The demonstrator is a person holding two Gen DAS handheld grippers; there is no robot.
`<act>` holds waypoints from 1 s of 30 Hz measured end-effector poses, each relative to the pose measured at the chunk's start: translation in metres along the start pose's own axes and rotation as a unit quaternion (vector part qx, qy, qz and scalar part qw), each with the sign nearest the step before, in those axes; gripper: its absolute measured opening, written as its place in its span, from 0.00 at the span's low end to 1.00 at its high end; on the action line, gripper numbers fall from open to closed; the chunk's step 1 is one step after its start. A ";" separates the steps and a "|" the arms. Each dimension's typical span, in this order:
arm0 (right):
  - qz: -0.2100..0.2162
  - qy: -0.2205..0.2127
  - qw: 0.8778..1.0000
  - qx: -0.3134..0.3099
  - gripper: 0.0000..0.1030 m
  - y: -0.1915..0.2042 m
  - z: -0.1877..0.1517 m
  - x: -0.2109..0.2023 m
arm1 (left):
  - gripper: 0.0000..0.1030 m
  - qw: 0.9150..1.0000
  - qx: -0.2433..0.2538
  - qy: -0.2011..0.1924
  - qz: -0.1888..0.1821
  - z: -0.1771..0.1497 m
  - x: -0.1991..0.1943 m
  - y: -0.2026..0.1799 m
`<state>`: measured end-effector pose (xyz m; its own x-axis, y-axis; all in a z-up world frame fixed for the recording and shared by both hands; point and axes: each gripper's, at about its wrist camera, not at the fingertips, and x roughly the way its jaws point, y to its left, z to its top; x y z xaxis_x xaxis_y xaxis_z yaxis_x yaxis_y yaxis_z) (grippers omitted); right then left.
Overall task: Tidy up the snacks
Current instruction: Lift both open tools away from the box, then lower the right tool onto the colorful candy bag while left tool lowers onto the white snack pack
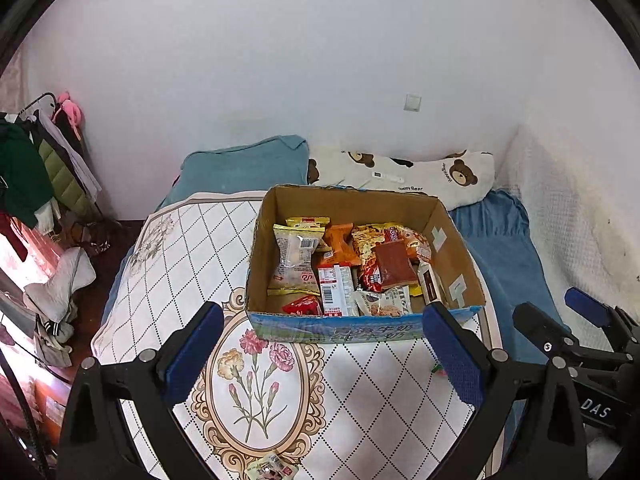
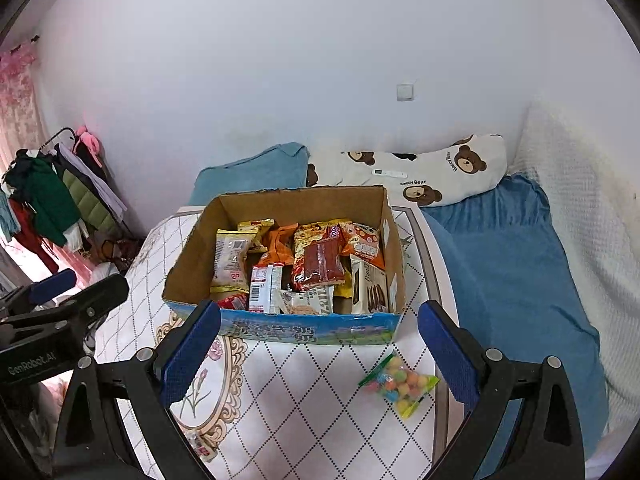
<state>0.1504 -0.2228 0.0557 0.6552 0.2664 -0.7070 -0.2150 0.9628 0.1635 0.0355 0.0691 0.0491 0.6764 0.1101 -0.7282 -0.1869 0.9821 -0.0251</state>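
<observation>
**Snacks mostly boxed — two stragglers left on the table**

The cardboard box sits on the patterned table, towards its far side, and it is already packed: a pale wrapped bun on the left, orange packets behind it, a red-brown packet on top in the middle, and a white chocolate-biscuit box standing against the right wall. Most of the job looks done.

What is left, as far as I can see — a clear bag of coloured candy balls lying on the table just in front of the box's right corner, and a small wrapped snack at the near table edge, partly cut off by the frame in both views.

The left gripper is spread wide with nothing between its blue pads, hovering over the table in front of the box. The right gripper is likewise wide and empty; the candy bag lies just inside its right finger, so that looks like the likelier next pick. Neither tool touches anything.

A bed with a blue blanket and a bear pillow lies behind the table.
</observation>
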 end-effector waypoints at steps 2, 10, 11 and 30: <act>0.001 -0.003 1.000 -0.001 0.98 -0.001 -0.001 -0.003 | 0.99 1.000 -0.001 0.002 0.001 -0.002 0.001 0.000; 0.011 0.033 0.999 0.036 0.98 -0.023 -0.008 0.017 | 0.99 1.000 -0.007 0.027 0.011 -0.014 0.020 0.001; 0.010 0.042 0.998 0.047 0.98 -0.030 -0.010 0.023 | 0.99 0.999 -0.008 0.033 0.014 -0.017 0.024 0.001; 0.018 0.247 0.949 0.195 0.76 -0.182 -0.094 0.230 | 0.99 0.973 -0.004 0.224 0.060 -0.113 0.152 0.011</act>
<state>0.2720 -0.3407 -0.2009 0.2123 0.3379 -0.9169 0.1170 0.9228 0.3671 0.0558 0.0795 -0.1392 0.2713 0.1434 -0.9518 -0.2524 0.9648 0.0735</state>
